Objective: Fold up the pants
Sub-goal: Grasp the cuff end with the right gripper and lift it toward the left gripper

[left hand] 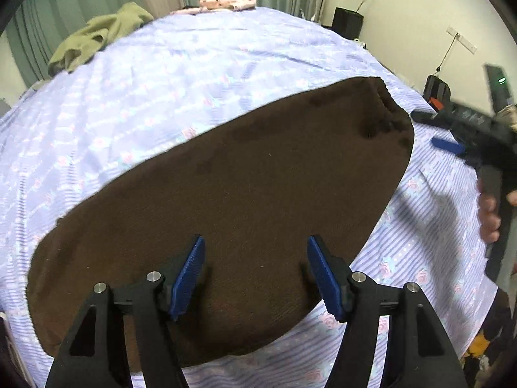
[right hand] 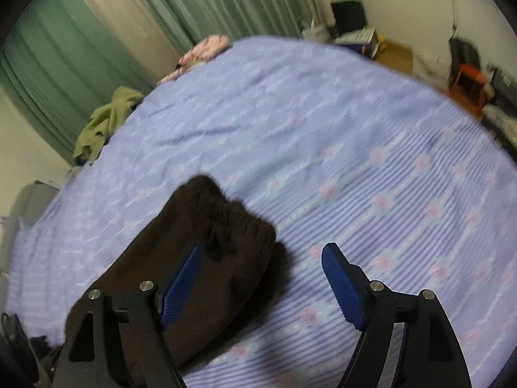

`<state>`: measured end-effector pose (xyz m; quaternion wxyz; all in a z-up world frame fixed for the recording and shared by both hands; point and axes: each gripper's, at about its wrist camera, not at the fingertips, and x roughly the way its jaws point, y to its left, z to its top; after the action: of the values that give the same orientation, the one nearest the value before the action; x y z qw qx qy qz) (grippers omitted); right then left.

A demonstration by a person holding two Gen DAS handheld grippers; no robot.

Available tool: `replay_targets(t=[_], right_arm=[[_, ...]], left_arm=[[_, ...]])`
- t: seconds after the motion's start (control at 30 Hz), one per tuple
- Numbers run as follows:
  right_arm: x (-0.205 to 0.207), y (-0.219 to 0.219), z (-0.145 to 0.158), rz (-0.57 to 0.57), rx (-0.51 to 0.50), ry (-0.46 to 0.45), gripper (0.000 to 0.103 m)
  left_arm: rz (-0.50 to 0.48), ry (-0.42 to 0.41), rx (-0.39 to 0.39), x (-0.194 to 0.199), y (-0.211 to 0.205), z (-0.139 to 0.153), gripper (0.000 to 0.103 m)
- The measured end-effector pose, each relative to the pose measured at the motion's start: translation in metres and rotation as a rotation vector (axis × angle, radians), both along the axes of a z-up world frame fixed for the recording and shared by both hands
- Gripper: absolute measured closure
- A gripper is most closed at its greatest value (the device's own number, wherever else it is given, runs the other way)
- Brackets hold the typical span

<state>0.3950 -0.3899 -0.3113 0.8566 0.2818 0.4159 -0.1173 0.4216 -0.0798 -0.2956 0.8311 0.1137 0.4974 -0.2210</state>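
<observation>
Dark brown pants point(left hand: 226, 207) lie folded flat on the lilac flowered bedsheet point(left hand: 168, 74), with the gathered waistband at the far right end. My left gripper point(left hand: 255, 252) is open and empty just above the near part of the pants. My right gripper point(right hand: 263, 258) is open and empty, hovering above the waistband end of the pants point(right hand: 206, 252); its left finger is over the cloth, its right finger over the sheet point(right hand: 371, 168). The right gripper also shows in the left wrist view point(left hand: 452, 135), blurred, held in a hand.
An olive green garment point(left hand: 97, 35) lies bunched at the bed's far left edge. A pink flowered cloth point(left hand: 229, 1) lies at the far end. Green curtains hang behind the bed. Black and orange items point(right hand: 468, 80) stand by the wall at right.
</observation>
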Motion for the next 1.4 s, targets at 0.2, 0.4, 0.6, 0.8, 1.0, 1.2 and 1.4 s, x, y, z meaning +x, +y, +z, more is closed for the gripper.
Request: replay_targets(t=[0.2, 0.4, 0.6, 0.8, 1.0, 1.2, 1.4], right_arm=[[0.022, -0.006, -0.058, -0.002, 0.238, 0.046, 0.025], [0.041, -0.004, -0.089, 0.011, 0.355, 0.045, 0.025], [0.041, 0.001, -0.067, 0.002, 0.369, 0.029, 0.071], [0.005, 0.028, 0.018, 0.024, 0.208, -0.079, 0.072], [-0.011, 0.06, 0.053, 0.09, 0.094, -0.069, 0.072], [-0.017, 0.092, 0.086, 0.115, 0.001, -0.069, 0.072], [-0.011, 0.146, 0.126, 0.171, -0.06, -0.086, 0.072]], left_arm=[[-0.01, -0.002, 0.037, 0.008, -0.002, -0.009, 0.038], [0.001, 0.008, 0.055, 0.011, -0.001, -0.018, 0.038], [0.012, 0.002, 0.026, 0.015, 0.004, -0.013, 0.038], [0.003, 0.05, -0.05, 0.021, 0.005, -0.017, 0.049], [0.045, 0.184, -0.058, 0.041, 0.001, -0.052, 0.058], [0.08, 0.126, -0.066, 0.03, 0.025, 0.009, 0.057], [0.224, 0.013, -0.136, -0.013, 0.116, 0.09, 0.049]])
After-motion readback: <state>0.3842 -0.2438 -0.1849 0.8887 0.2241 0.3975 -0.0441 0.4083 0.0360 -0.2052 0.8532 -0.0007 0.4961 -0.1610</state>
